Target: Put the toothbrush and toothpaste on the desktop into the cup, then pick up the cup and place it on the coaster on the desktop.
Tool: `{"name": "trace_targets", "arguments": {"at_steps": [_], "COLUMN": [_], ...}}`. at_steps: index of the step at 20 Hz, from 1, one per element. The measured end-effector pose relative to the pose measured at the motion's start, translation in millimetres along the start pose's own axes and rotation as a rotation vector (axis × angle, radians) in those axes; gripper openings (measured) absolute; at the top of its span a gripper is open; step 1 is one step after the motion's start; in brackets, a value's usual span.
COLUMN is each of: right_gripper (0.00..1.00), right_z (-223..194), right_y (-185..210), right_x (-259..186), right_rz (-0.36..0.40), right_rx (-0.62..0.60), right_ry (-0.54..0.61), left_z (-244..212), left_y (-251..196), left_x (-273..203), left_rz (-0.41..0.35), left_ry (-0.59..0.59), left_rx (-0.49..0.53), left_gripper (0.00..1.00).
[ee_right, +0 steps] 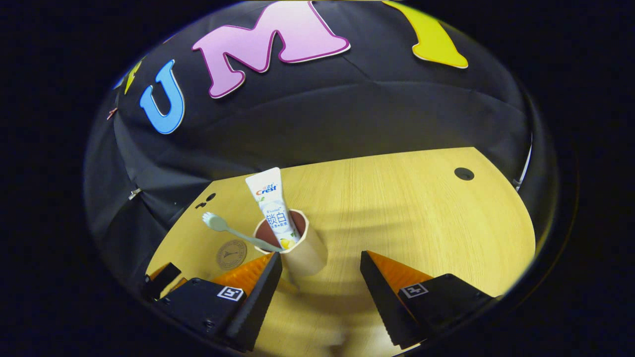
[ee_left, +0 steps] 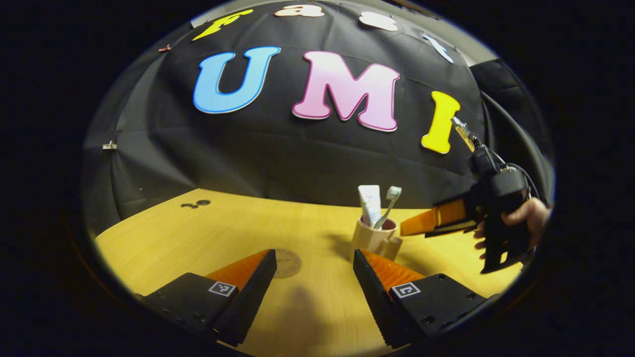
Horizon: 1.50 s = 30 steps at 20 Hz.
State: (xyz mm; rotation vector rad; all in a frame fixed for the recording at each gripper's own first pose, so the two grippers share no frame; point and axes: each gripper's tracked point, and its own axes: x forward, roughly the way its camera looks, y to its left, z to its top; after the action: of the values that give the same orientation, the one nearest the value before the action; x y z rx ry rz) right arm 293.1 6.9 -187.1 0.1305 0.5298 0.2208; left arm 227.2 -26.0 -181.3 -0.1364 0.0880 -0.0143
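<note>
A beige cup [ee_left: 373, 239] stands upright on the wooden desk with a white toothpaste tube [ee_left: 370, 203] and a pale toothbrush [ee_left: 389, 204] standing in it. The round coaster [ee_left: 286, 262] lies flat on the desk, left of the cup. My left gripper [ee_left: 314, 263] is open, low over the desk, with the coaster between its fingers' line and the cup just past its right finger. In the right gripper view the cup [ee_right: 297, 253], tube [ee_right: 274, 206] and toothbrush [ee_right: 233, 230] sit just ahead of my open right gripper [ee_right: 321, 265], near its left finger. The coaster [ee_right: 231, 254] lies beyond, to the left.
The right gripper [ee_left: 431, 221], held by a hand [ee_left: 526, 215], hovers just right of the cup in the left gripper view. Small holes mark the desk [ee_left: 198, 203] [ee_right: 464, 173]. The desk's far edge meets the black cloth wall. The left gripper's tip [ee_right: 161, 277] shows at lower left.
</note>
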Motion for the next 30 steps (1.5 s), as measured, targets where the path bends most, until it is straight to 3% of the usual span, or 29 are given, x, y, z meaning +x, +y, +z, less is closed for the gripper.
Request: {"name": "trace_targets", "arguments": {"at_steps": [9, 11, 13, 15, 22, 28, 29, 30], "right_gripper": [0.98, 0.98, 0.98, 0.98, 1.0, 0.97, 0.87, 0.96], "right_z": [-4.7, -18.1, -27.9, -35.7, -73.9, -82.9, -84.2, -84.2], "right_y": [49.0, 62.5, 63.4, 60.8, 56.5, 55.3, 55.5, 53.5], "right_x": [9.6, 20.3, 30.4, 36.5, 52.3, 66.4, 66.7, 67.5], "right_rz": [0.025, 0.026, 0.0, -0.02, -0.062, -0.095, -0.096, -0.103], "right_rx": [-0.011, 0.024, -0.013, -0.058, -0.022, 0.001, 0.001, -0.004], "right_ry": [0.232, 0.305, 0.356, 0.413, 0.65, 0.727, 0.734, 0.732], "left_z": [-18.9, -25.9, -22.2, -13.8, -9.5, -25.5, -27.1, -29.0], "left_y": [66.2, 82.4, 95.5, 106.3, 149.5, 165.1, 162.5, 159.2], "left_x": [-31.6, -37.0, -47.5, -55.8, -76.5, -85.7, -86.1, -85.2], "left_rz": [0.115, 0.16, 0.189, 0.196, 0.239, 0.249, 0.24, 0.231], "left_ry": [0.033, 0.07, 0.084, 0.08, 0.161, 0.212, 0.22, 0.225], "left_rx": [-0.126, -0.118, -0.11, -0.133, -0.26, -0.279, -0.284, -0.288], "left_gripper": [0.98, 0.98, 0.98, 0.97, 0.97, 0.96, 0.96, 0.96]}}
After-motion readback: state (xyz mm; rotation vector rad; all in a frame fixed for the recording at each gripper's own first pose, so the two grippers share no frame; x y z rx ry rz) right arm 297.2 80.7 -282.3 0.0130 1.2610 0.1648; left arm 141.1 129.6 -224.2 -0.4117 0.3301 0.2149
